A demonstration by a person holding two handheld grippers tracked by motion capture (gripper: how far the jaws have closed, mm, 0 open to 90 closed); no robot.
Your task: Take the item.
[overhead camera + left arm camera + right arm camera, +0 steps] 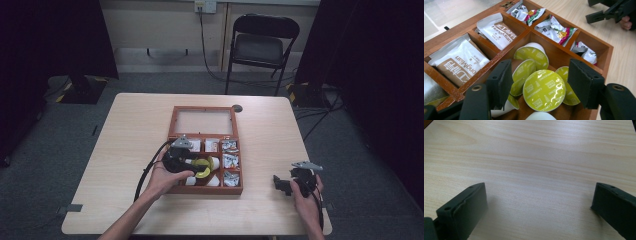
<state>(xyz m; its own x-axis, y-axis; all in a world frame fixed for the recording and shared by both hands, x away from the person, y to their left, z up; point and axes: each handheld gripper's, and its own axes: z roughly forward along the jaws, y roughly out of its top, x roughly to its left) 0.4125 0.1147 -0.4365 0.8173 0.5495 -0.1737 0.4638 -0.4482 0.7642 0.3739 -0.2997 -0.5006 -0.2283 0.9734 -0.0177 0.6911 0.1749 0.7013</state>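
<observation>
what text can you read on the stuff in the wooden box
"HongMian": on the near white and brown sachet, printed upside down to this view.
"HongMian": on the second white sachet in the next compartment.
"CAPPUCCINO": around the rim of the green foil capsule lid between the left gripper jaws.
Print on the crinkled green and white packets: too small to read.

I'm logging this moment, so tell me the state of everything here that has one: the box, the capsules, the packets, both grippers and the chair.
wooden box: lid open, lying flat
green-lidded capsule: sealed, between the left gripper's jaws; contact unclear
left gripper: jaws astride the capsule
white sachets: sealed, in their compartments
right gripper: open, empty, over bare table
folding chair: unfolded, empty
</observation>
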